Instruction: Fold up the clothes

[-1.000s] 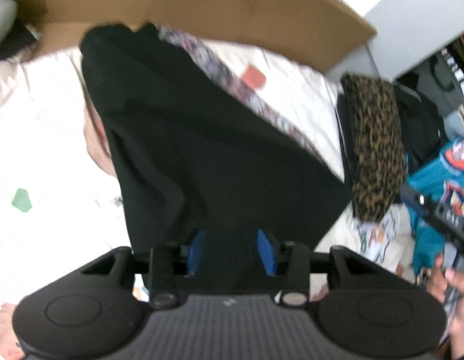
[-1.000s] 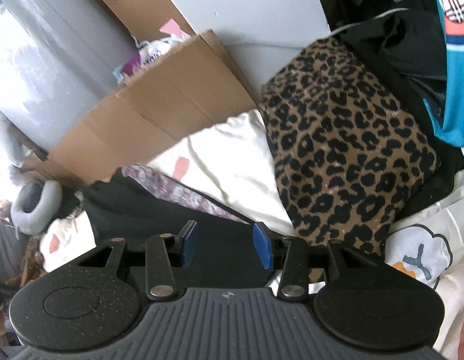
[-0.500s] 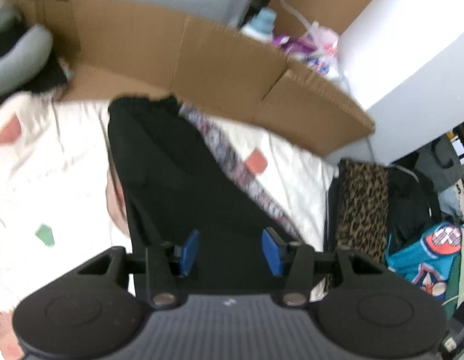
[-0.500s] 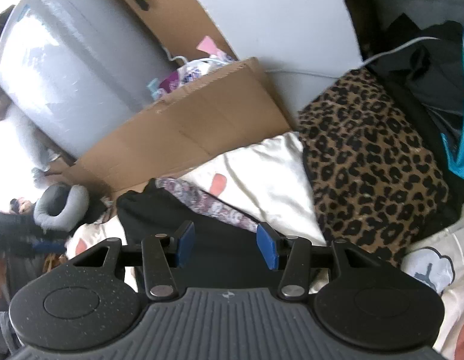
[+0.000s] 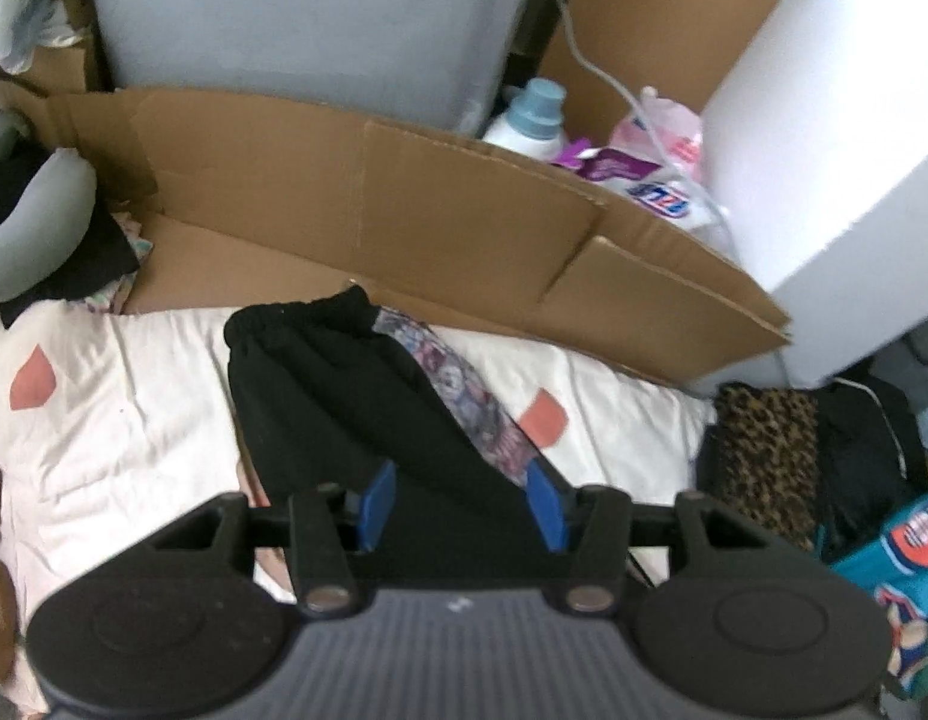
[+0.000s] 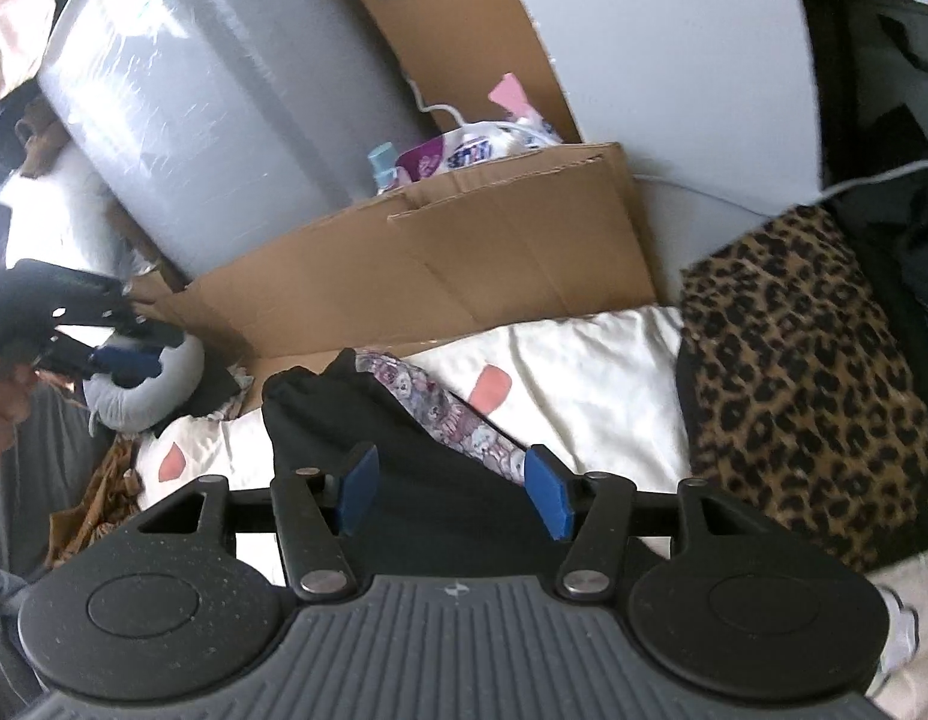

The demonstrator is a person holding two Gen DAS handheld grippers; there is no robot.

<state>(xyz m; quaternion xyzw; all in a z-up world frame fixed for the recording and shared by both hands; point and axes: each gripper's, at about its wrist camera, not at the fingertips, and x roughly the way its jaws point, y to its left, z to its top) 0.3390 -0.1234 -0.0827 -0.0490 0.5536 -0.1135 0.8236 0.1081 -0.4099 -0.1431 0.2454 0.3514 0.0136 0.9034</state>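
A black garment (image 5: 356, 396) with an elastic waistband lies folded on the white bedsheet (image 5: 116, 396), with a strip of patterned purple cloth (image 5: 464, 396) along its right edge. It also shows in the right wrist view (image 6: 344, 420). My left gripper (image 5: 461, 504) is open and empty, raised above the garment's near end. My right gripper (image 6: 449, 492) is open and empty, also raised above the garment. The left gripper also shows at the far left of the right wrist view (image 6: 128, 360).
A brown cardboard sheet (image 5: 404, 210) stands behind the bed. A leopard-print folded cloth (image 6: 811, 372) lies to the right, with dark clothes and a teal jersey (image 5: 895, 558) beyond. A grey neck pillow (image 5: 32, 228) sits at the left. A detergent bottle (image 5: 532, 120) stands behind the cardboard.
Both grippers have lifted up and back from the black garment, which now looks smaller and farther. More of the cardboard and the room behind is in view.
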